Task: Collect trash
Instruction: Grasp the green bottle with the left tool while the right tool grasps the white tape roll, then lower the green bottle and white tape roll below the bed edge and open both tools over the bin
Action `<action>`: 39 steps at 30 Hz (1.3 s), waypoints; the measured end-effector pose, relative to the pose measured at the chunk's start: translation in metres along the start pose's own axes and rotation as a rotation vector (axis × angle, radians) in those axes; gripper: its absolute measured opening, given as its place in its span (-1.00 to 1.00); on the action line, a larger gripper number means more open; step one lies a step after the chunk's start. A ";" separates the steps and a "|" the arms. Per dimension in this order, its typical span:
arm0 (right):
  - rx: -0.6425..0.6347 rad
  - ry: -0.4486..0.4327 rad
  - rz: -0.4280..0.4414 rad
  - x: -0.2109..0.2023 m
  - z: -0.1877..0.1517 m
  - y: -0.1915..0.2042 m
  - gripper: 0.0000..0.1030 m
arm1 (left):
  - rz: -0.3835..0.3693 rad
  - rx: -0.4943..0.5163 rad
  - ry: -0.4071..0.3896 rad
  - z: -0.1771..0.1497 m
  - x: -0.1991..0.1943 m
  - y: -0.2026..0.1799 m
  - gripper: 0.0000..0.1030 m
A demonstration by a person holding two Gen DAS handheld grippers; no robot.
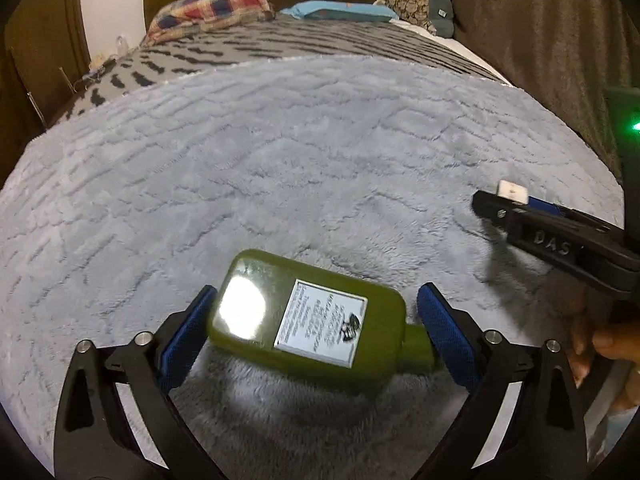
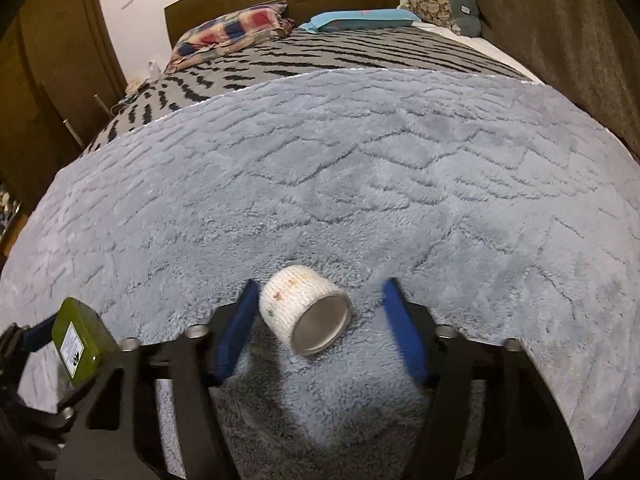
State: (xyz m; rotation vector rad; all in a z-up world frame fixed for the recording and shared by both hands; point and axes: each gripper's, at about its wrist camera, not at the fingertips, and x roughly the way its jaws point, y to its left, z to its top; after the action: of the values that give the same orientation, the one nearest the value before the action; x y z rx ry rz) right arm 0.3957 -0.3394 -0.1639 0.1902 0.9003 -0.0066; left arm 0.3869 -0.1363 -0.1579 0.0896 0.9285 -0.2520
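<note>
Black hand-held gripper (image 1: 312,320) frames, blue textured pads (image 1: 186,332), silver screws, embossed lettering.

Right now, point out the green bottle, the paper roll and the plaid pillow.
green bottle (image 1: 308,316), left wrist view, on its white label.
paper roll (image 2: 296,296), right wrist view, on its outer wrap.
plaid pillow (image 2: 236,28), right wrist view, on its top.

Raised letters "DAS" stand on the side of the right gripper (image 1: 516,200). The white label on the green bottle (image 1: 308,316) carries print too blurred to read.
</note>
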 end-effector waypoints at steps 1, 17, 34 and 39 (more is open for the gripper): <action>0.000 0.001 0.002 0.000 0.000 -0.001 -0.10 | 0.001 -0.002 0.006 0.000 0.003 0.001 0.74; -0.062 -0.066 -0.017 -0.055 -0.010 0.015 -0.25 | 0.018 0.000 -0.032 -0.007 -0.042 0.016 0.63; -0.167 -0.231 0.050 -0.221 -0.100 0.052 -0.25 | 0.041 0.010 -0.220 -0.096 -0.207 0.022 0.63; -0.178 -0.281 0.091 -0.262 -0.144 0.057 -0.25 | 0.033 0.022 -0.292 -0.138 -0.254 0.014 0.63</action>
State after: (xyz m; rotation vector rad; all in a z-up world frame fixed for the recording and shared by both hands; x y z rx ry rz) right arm 0.1258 -0.2790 -0.0377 0.0614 0.6077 0.1287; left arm 0.1376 -0.0522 -0.0379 0.0860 0.6334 -0.2375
